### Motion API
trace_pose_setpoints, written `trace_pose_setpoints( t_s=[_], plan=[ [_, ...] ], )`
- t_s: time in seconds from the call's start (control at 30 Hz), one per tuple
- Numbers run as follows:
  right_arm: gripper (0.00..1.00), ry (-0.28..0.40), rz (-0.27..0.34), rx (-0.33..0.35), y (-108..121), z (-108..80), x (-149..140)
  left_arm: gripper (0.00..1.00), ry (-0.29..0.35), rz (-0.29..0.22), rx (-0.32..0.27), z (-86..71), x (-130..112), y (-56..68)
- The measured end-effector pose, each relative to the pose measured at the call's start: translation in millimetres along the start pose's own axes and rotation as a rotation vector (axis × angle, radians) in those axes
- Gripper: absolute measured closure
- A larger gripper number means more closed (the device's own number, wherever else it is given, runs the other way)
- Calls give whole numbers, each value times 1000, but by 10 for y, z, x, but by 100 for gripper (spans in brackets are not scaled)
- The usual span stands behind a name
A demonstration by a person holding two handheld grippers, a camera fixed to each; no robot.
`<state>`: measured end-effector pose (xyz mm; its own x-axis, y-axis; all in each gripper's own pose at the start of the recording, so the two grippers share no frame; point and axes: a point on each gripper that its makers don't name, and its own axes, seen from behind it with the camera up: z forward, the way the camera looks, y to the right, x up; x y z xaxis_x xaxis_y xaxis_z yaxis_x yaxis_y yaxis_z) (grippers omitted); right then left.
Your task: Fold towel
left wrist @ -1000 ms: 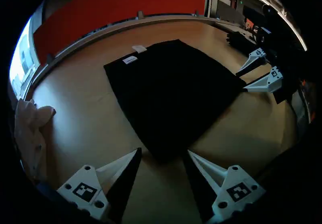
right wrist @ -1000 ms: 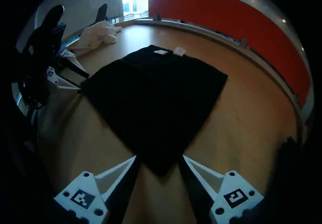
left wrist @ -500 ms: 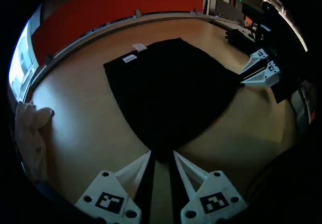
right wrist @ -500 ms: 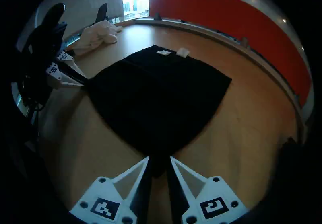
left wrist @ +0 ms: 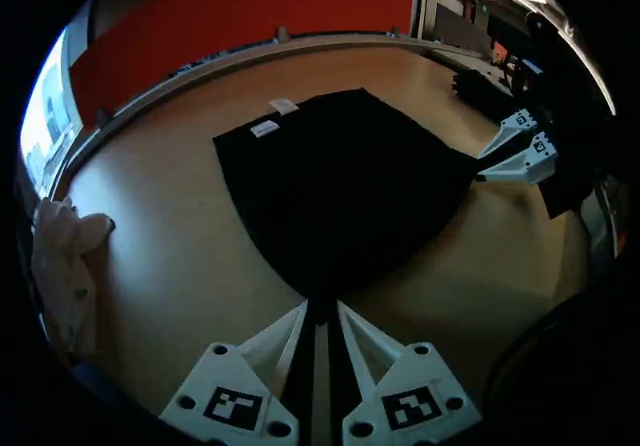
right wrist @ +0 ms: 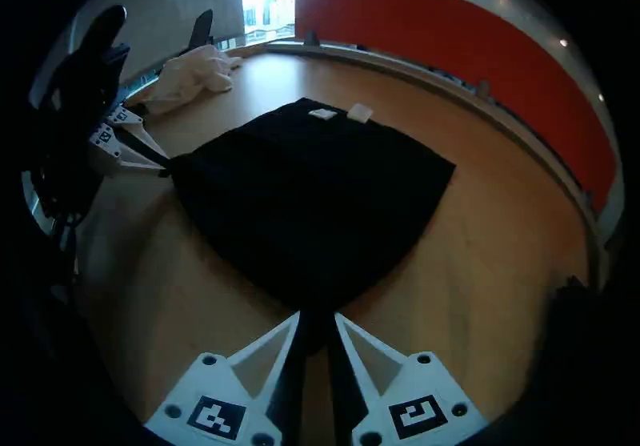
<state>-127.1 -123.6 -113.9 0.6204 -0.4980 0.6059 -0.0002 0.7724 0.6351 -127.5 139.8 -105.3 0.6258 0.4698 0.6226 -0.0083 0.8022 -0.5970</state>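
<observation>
My left gripper [left wrist: 322, 308] is closed to a narrow slit, and both fingers pinch one near corner of the black towel [left wrist: 344, 182]. My right gripper [right wrist: 318, 319] is closed the same way on the adjacent near corner. The towel lies spread on the wooden table [left wrist: 160, 230], with both gripped corners drawn into points. Two white tags [right wrist: 323, 114] sit at its far edge. A pale cloth [right wrist: 192, 74] lies bunched near the table's edge, well apart from the towel.
</observation>
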Motion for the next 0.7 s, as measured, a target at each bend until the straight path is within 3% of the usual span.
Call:
trace_pose_setpoints(
  t_s=[0.7],
  plan=[
    [85,114,-28,-41,-31,-789,592,90,70,-82,21,-727,432,49]
  ],
)
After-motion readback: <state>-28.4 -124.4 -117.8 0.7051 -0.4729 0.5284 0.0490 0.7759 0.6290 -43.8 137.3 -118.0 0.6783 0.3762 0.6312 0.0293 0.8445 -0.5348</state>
